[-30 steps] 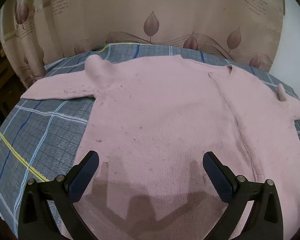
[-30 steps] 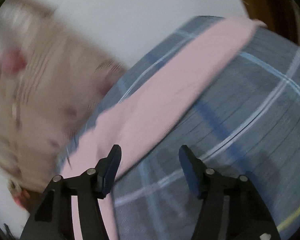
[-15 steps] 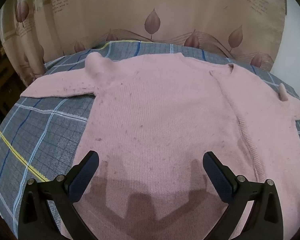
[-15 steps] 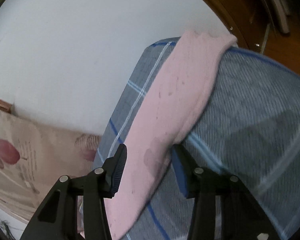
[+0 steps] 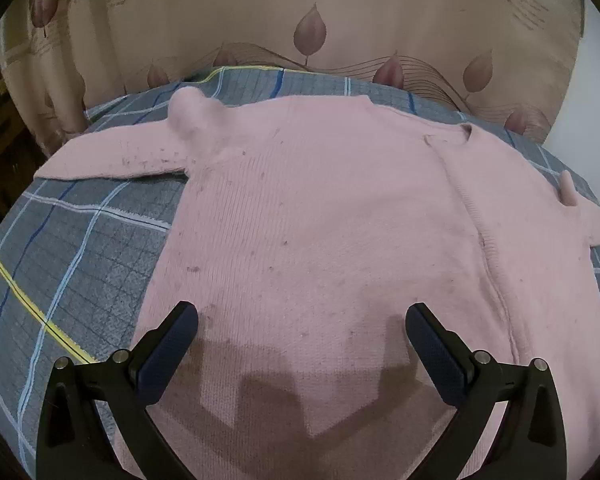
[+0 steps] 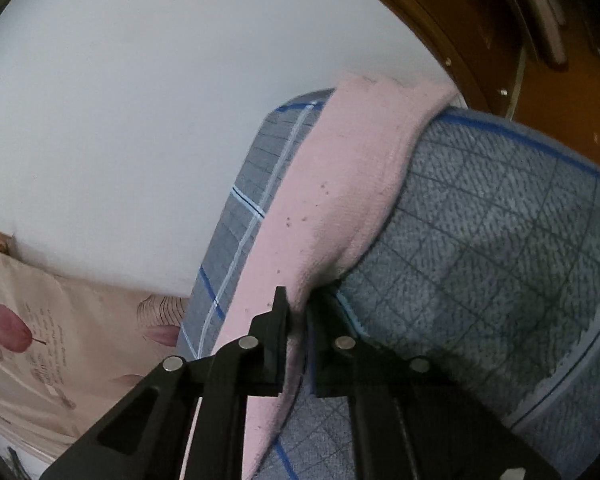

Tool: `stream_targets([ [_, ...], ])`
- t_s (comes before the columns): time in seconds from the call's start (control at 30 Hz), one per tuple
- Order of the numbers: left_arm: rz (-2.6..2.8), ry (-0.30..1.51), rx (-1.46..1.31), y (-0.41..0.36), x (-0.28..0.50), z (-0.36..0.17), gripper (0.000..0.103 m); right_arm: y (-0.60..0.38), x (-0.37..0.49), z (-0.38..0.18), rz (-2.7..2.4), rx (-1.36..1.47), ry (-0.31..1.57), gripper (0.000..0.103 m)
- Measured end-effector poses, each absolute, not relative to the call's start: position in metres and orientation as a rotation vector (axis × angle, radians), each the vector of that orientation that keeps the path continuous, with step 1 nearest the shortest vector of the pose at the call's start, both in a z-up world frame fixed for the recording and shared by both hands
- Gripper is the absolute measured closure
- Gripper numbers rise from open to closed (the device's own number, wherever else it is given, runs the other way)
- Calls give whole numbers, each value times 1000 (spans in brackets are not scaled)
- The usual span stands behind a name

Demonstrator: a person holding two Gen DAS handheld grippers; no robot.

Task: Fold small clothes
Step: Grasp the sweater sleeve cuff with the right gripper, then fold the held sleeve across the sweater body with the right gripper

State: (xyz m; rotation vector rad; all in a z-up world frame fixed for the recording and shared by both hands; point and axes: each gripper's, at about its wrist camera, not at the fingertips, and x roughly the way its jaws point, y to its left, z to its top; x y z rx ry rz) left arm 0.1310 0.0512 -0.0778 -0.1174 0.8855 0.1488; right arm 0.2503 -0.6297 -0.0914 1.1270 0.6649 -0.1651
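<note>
- Lying flat and unfolded on the bed (image 5: 80, 248), the pink sweater (image 5: 320, 220) has both sleeves spread outward; no fold is made yet.
- Right hand-held gripper (image 6: 298, 320): jaws clamped on the right sleeve (image 6: 352, 184), mid-length.
- Left hand-held gripper (image 5: 300, 344): jaws apart, hovering above the hem, holding nothing.
- Remaining, by judgement: both sleeve folds, then body folds.

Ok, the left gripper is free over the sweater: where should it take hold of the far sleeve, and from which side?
Probably at the cuff end of the far sleeve, coming in from the bare blanket beside it. That sleeve lies flat and straight out from the sweater, so its edge gives a single thin layer to pinch. The left gripper hangs open over the hem.
</note>
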Motion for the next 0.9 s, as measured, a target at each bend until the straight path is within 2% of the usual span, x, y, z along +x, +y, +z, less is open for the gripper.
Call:
stream_targets([
  [0.27,159,839,-161,57,123,-73,0,-553,251,-11,-5,975,564,95],
  [0.37,159,821,-195,63,120,-71,0,-486,261,24,142,937,560,95],
  [0.5,165,790,-266,74,115,-70,0,-376,277,41,304,874,603,95],
  [0.7,161,737,-393,93,105,-70,0,-213,307,0,448,752,777,95],
  [0.87,149,701,-464,103,99,-71,0,-124,312,-38,483,646,885,95],
  [0.9,145,697,-469,103,99,-71,0,-111,311,-40,495,605,891,92],
])
